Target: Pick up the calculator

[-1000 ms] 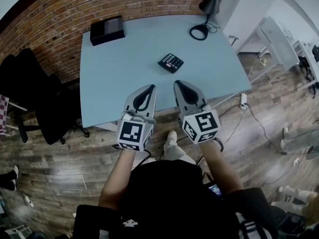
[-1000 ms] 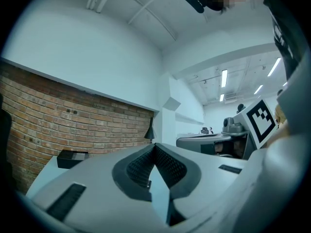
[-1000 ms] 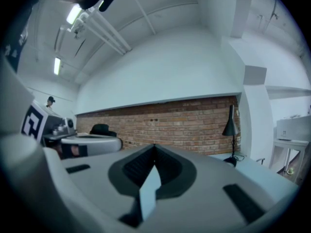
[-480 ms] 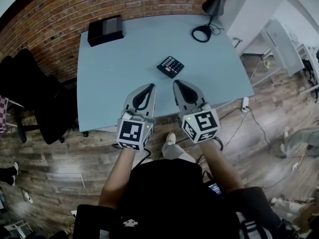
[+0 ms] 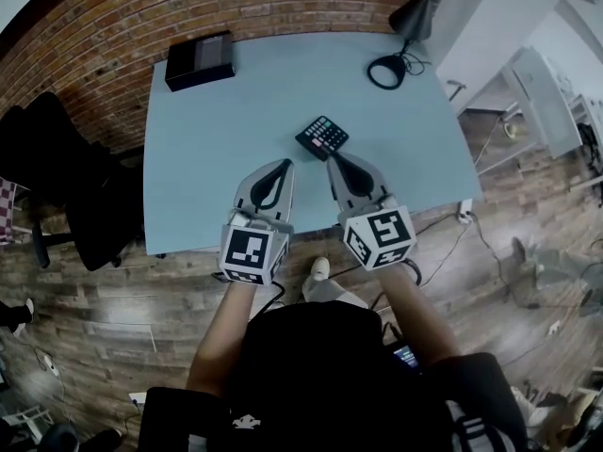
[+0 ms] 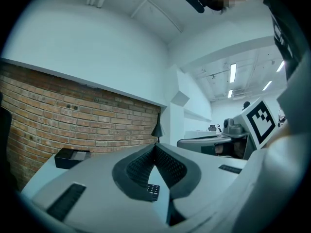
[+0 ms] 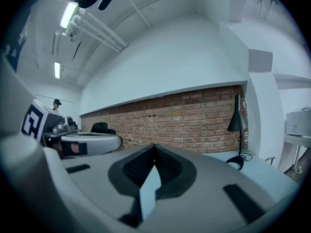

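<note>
The black calculator [image 5: 322,137] lies flat on the pale blue table [image 5: 217,158], slightly right of the middle. In the head view my right gripper [image 5: 334,157] is shut and empty, its tips just short of the calculator's near edge. My left gripper [image 5: 285,163] is also shut and empty, beside it on the left and a little nearer to me than the calculator. In the left gripper view the shut jaws [image 6: 155,145] frame a small part of the calculator [image 6: 152,191] below the tips. The right gripper view shows its shut jaws [image 7: 155,146] and bare table; the calculator is hidden.
A black box [image 5: 199,60] sits at the table's far left corner. A black desk lamp with its round base [image 5: 386,71] stands at the far right. Dark office chairs [image 5: 57,177] stand left of the table. A brick wall [image 5: 236,3] runs behind it.
Both grippers have moved forward over the table's near edge toward the calculator. The right gripper's tips now sit close to the calculator. Both stay shut.
</note>
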The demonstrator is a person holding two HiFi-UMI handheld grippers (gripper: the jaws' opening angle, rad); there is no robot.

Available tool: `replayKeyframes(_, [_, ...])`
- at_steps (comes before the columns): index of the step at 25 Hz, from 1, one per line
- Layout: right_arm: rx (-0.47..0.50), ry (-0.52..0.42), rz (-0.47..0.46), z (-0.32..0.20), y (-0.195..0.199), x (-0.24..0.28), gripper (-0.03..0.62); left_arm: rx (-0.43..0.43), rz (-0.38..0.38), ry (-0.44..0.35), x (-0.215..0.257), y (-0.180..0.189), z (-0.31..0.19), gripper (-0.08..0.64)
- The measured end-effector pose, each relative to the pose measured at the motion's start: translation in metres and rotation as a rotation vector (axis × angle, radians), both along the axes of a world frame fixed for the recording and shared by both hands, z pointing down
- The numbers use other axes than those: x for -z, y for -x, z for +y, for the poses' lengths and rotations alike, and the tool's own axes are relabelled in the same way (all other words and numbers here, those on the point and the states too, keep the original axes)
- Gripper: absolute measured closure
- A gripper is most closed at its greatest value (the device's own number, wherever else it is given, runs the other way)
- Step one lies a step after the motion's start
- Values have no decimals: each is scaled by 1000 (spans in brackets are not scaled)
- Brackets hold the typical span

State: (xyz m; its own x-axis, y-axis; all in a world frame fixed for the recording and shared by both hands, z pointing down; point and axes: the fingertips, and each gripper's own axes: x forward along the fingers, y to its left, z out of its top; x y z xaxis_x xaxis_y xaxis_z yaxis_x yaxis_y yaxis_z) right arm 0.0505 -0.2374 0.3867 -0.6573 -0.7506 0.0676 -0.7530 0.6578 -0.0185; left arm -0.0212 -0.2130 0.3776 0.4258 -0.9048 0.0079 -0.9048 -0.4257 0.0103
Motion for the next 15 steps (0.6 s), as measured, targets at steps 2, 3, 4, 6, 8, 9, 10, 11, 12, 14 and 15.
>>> replayKeyframes(2, [11,4,3,-6,0,-1,588,11,0,-1,1,0,-6,558])
replayKeyframes(3, [17,6,4,-9,0,-2,588,16,-1,0,2,0,-8,558])
replayKeyframes(4, [22,8,4,-13,0,-2,588,21,-2,1,2,0,-11,558])
replayKeyframes(6, [35,12,4,-19,0,-3,588,33,-6,4,2,0,-17,558])
replayKeyframes(8, [50,16,5,-25,-1,-3,588,47,-10,9,2,0,-21,558])
replayKeyframes(9, [57,17,5,-28,-1,-3,588,54,-10,11,2,0,-23,558])
replayKeyframes(10, [63,18,6,-31,-1,-3,588,61,-10,12,3,1,-26,557])
replayKeyframes(11, [69,20,5,-34,-1,-4,588,67,-10,13,3,1,-28,558])
replayKeyframes(12, [74,22,5,-37,-2,-4,588,73,-12,13,3,1,-29,557])
replayKeyframes(14, [86,27,5,-41,-2,-6,588,87,-19,12,3,0,-31,558])
replayKeyframes(15, [93,30,6,-43,-3,-8,588,94,-24,13,2,0,-32,558])
